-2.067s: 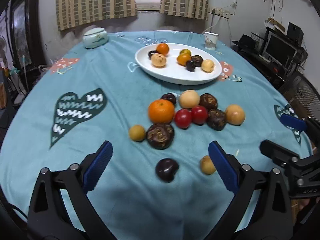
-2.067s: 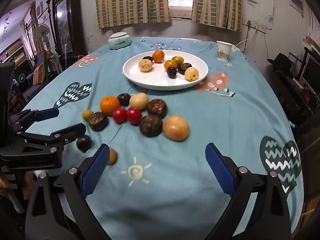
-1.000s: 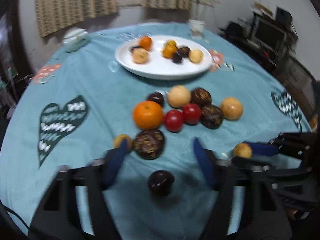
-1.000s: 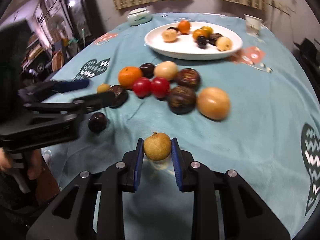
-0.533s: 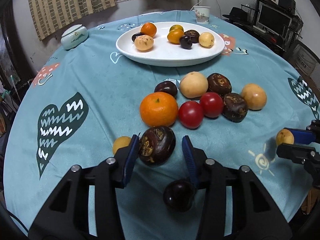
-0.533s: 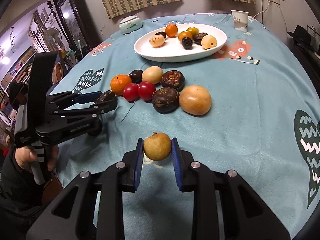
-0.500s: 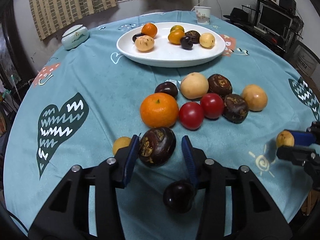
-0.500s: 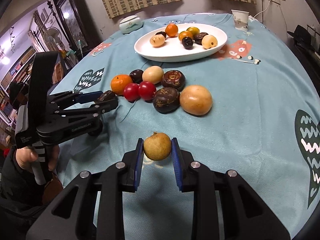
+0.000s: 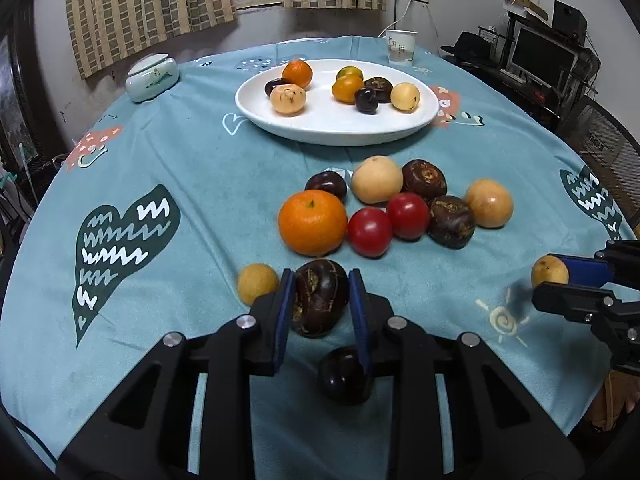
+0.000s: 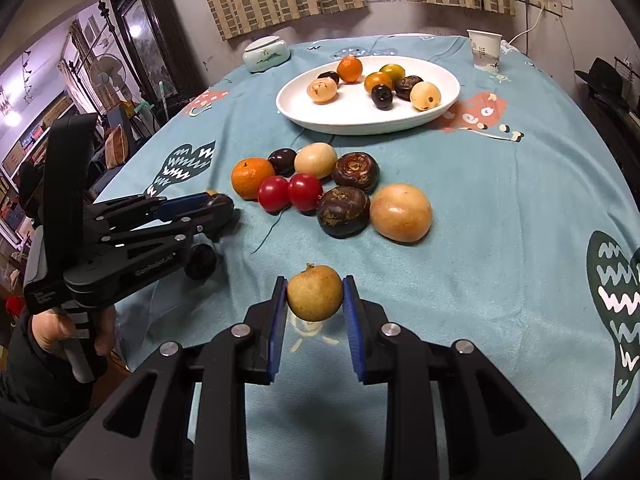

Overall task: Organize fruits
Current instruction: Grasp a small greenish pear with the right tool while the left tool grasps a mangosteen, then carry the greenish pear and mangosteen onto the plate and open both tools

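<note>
Both grippers loaded, plate next.

My left gripper has just been closing its jaws onto the wrinkled dark fruit at the near edge of the pile, while my right gripper clenches a rough tan fruit just above the teal cloth. I judge both are bound for the glossy white plate, which sits beyond the loose cluster.

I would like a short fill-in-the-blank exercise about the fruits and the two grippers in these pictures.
1. The left gripper is shut on a wrinkled dark ____ fruit.
2. The right gripper holds a small ____ fruit.
3. The white plate holds ____ fruits.
4. Two ____ tomatoes lie beside the orange.

Missing words: brown; tan; seven; red
</note>
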`<action>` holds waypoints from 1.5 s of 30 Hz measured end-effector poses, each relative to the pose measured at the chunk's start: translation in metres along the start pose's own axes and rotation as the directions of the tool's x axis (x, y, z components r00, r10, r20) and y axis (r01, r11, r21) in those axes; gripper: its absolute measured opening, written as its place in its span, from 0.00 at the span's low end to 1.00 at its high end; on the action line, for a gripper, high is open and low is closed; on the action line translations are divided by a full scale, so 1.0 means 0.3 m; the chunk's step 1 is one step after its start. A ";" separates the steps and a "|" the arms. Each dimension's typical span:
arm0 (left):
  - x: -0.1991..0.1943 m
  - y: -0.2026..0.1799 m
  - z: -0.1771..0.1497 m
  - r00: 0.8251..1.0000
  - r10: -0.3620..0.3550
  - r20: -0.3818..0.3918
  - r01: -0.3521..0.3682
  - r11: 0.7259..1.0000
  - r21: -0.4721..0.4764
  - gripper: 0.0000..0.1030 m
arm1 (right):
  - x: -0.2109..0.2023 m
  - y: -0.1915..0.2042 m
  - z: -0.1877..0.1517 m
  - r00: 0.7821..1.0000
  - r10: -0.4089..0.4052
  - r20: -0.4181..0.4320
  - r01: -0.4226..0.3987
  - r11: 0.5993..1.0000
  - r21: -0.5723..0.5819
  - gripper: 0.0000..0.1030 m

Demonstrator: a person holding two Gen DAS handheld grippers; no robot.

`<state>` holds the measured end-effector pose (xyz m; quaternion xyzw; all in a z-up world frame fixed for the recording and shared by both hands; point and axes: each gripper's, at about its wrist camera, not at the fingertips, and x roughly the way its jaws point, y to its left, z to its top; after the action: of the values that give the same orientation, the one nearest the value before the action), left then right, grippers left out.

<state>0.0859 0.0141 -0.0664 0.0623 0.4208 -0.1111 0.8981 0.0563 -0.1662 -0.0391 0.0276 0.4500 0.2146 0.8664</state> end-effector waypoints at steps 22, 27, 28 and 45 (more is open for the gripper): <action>-0.049 0.021 -0.009 0.999 -0.037 0.034 0.038 0.998 -0.051 0.20 | 0.009 0.009 0.009 1.000 0.007 -0.007 -0.007 1.000 -0.007 0.27; -0.093 -0.016 0.040 0.996 -0.072 0.055 0.073 0.997 -0.026 0.20 | 0.005 0.006 0.046 1.000 0.007 0.003 -0.007 1.000 -0.023 0.27; -0.098 -0.024 0.057 0.996 -0.073 0.060 0.074 0.997 -0.016 0.20 | 0.004 0.003 0.060 1.000 0.004 0.005 -0.004 1.000 -0.029 0.27; 0.200 -0.012 0.669 0.999 -0.035 -0.001 0.035 0.997 0.063 0.21 | 0.218 -0.183 0.618 0.995 -0.088 0.052 0.094 0.989 -0.114 0.27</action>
<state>0.2712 -0.0394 0.0154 0.0831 0.4181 -0.1401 0.8937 0.2551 -0.1629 0.0077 -0.0385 0.4172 0.2000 0.8857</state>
